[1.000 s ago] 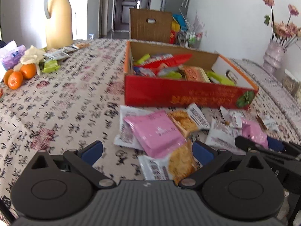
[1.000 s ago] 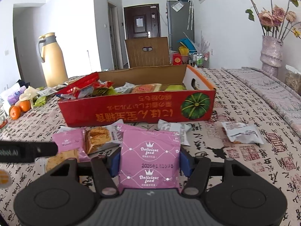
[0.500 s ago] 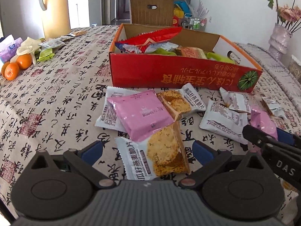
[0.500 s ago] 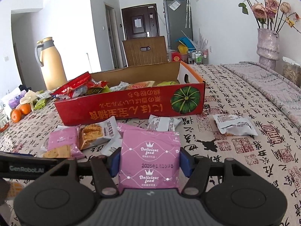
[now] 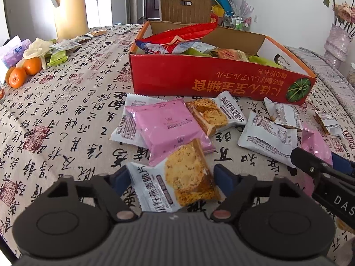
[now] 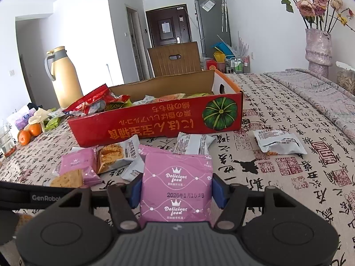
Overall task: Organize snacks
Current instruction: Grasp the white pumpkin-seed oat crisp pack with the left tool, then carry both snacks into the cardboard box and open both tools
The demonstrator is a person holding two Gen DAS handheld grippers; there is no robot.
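Observation:
A red cardboard box (image 5: pixel 213 82) (image 6: pixel 155 126) holds several snack packs. Loose packs lie on the cloth in front of it. My left gripper (image 5: pixel 172 178) is low over the cloth, its blue pads on either side of an oat crisp packet (image 5: pixel 177 181); the jaws are close to it, and I cannot tell if they grip. A pink packet (image 5: pixel 168 126) lies just beyond. My right gripper (image 6: pixel 176 188) is shut on a pink "Delicious food" packet (image 6: pixel 177 186) held above the cloth. It shows at the right of the left wrist view (image 5: pixel 315 146).
A yellow thermos (image 5: pixel 68 6), oranges (image 5: pixel 22 71), and small packs sit at far left. A vase of flowers (image 6: pixel 317 48) stands at far right. Grey packets (image 6: pixel 279 141) (image 5: pixel 268 137) lie right of the pile. A chair back (image 6: pixel 175 59) stands behind the box.
My left gripper has moved forward and down to the oat crisp packet, and its jaws have narrowed around it. My right gripper kept the pink packet and lifted slightly.

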